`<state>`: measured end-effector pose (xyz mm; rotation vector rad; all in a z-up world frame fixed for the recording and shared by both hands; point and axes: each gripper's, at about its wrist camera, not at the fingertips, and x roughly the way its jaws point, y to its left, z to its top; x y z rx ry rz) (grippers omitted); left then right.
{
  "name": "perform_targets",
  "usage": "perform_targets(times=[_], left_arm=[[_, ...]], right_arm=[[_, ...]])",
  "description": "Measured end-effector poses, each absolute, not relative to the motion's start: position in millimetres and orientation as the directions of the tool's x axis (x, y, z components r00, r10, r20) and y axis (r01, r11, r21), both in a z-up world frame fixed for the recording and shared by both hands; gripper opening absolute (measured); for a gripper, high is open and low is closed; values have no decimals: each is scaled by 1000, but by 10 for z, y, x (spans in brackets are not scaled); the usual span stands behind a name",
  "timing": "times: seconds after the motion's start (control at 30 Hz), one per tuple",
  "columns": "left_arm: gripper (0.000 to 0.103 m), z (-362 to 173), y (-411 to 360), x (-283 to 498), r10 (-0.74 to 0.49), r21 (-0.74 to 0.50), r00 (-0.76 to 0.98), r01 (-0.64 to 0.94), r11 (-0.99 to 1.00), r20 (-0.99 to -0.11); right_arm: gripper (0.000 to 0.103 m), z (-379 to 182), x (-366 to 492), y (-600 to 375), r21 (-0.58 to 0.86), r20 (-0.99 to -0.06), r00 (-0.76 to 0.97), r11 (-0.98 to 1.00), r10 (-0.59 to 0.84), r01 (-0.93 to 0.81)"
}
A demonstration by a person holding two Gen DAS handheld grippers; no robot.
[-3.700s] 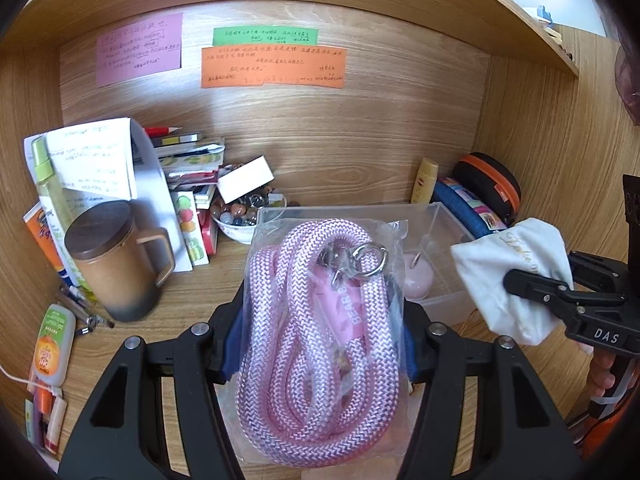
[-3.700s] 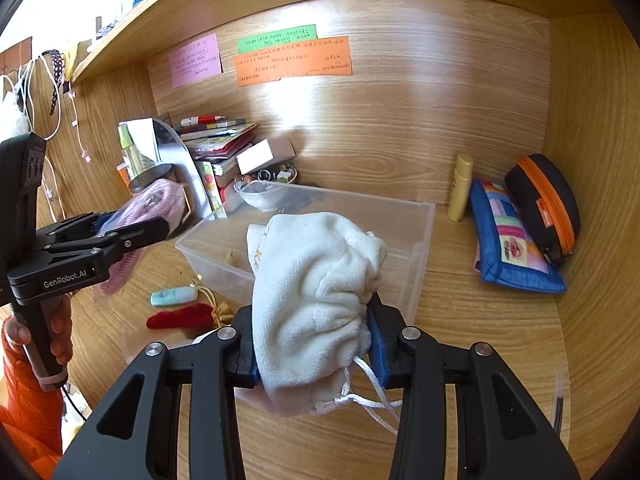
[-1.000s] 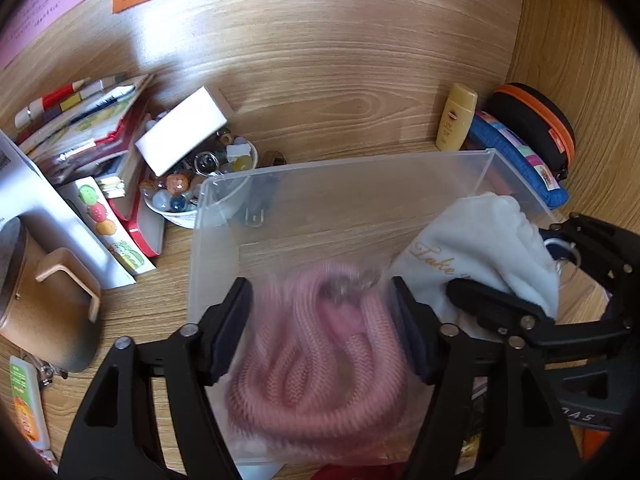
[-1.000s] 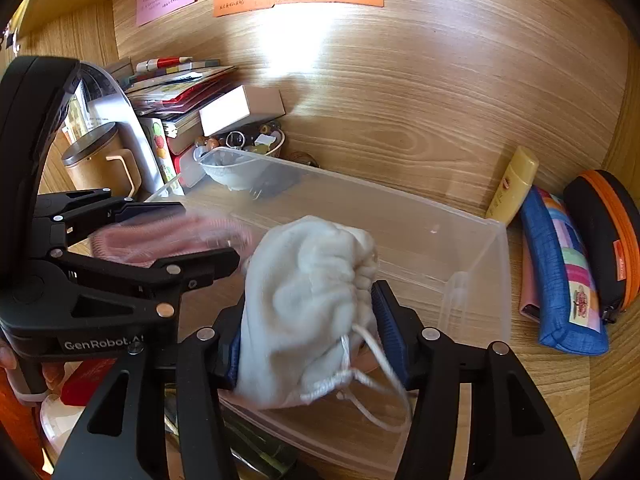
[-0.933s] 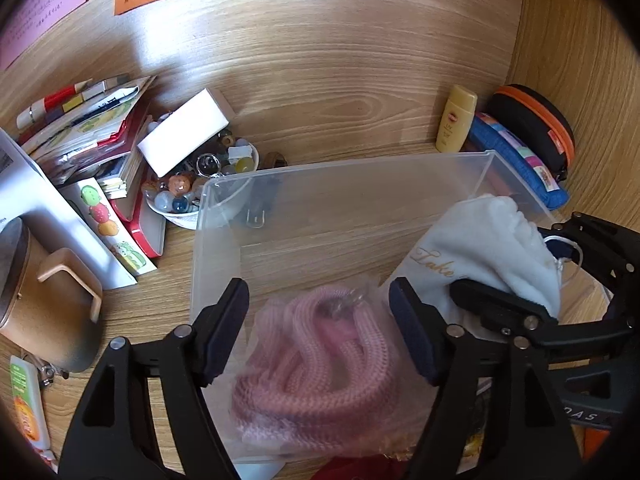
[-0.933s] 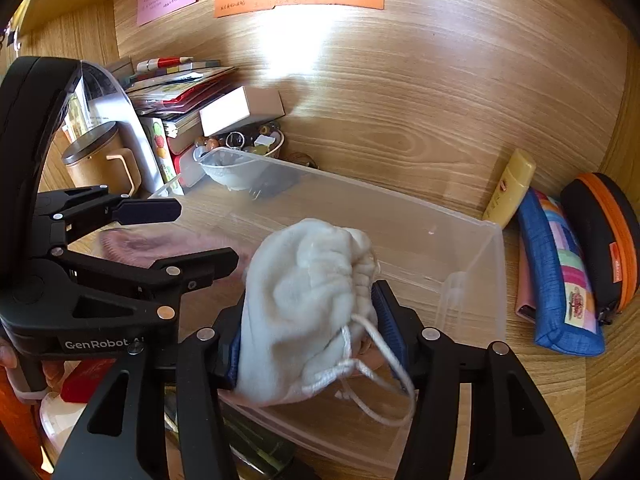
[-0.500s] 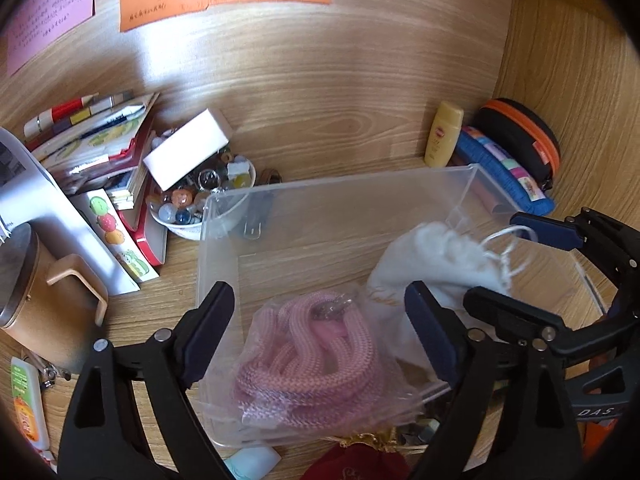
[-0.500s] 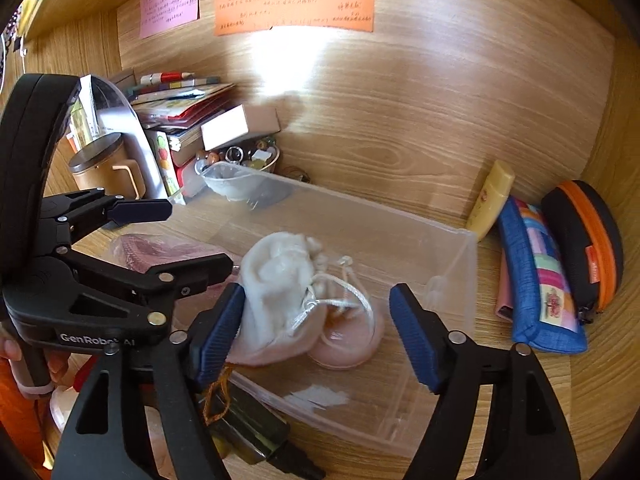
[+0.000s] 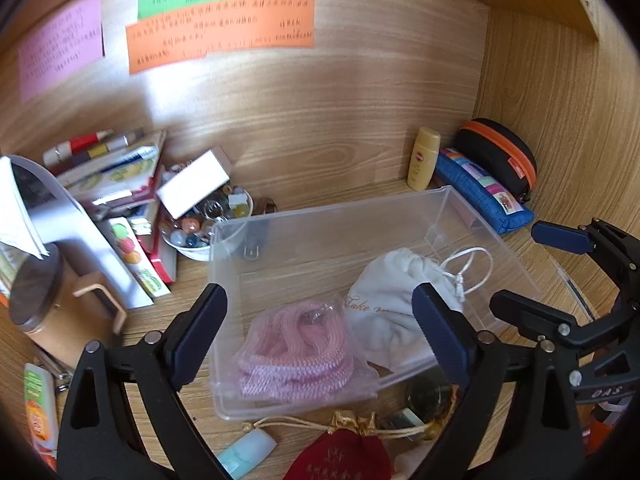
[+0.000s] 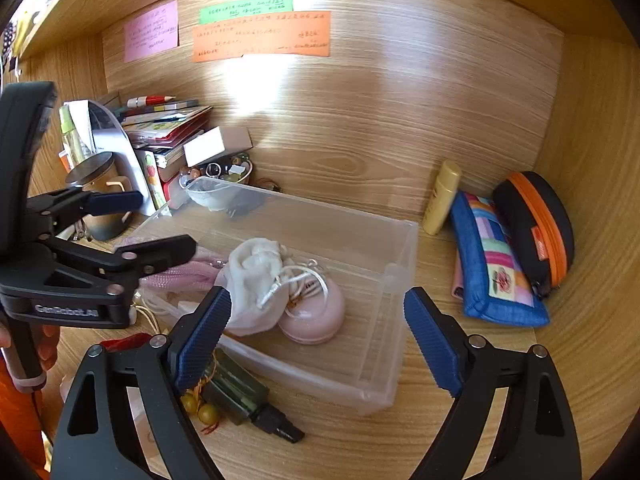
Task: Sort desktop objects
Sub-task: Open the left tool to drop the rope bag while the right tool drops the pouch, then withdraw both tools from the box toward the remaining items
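Both loads have left the fingers and now lie in the clear bin (image 9: 472,216). Left wrist view: the left gripper (image 9: 320,328) is opening, empty, above the pink rope (image 9: 296,352). Right wrist view: the right gripper (image 10: 316,324) is opening, empty; the white pouch (image 10: 252,280) rests beside a pink case (image 10: 316,316), leaving worktop clutter unsorted.

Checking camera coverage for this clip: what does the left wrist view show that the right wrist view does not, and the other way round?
Only the left wrist view shows the red pouch whole and the pale blue tube on the desk in front of the bin.

Only the right wrist view shows the pink round case in the bin and the dark green bottle outside it.

Both show the clear bin, white drawstring pouch, bagged pink rope, and empty, opening left gripper and right gripper.
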<state>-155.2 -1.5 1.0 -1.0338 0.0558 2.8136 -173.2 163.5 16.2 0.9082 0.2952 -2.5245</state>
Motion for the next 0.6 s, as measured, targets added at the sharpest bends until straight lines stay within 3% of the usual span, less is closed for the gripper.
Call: perform_targets(times=[0.6], left_arm=[[99,10,-472,-1015,-7,44,-775,-28,-999,-632]], right_arm=[[88,14,-1466,1845,-8,-670,-667,-896,-326,445]])
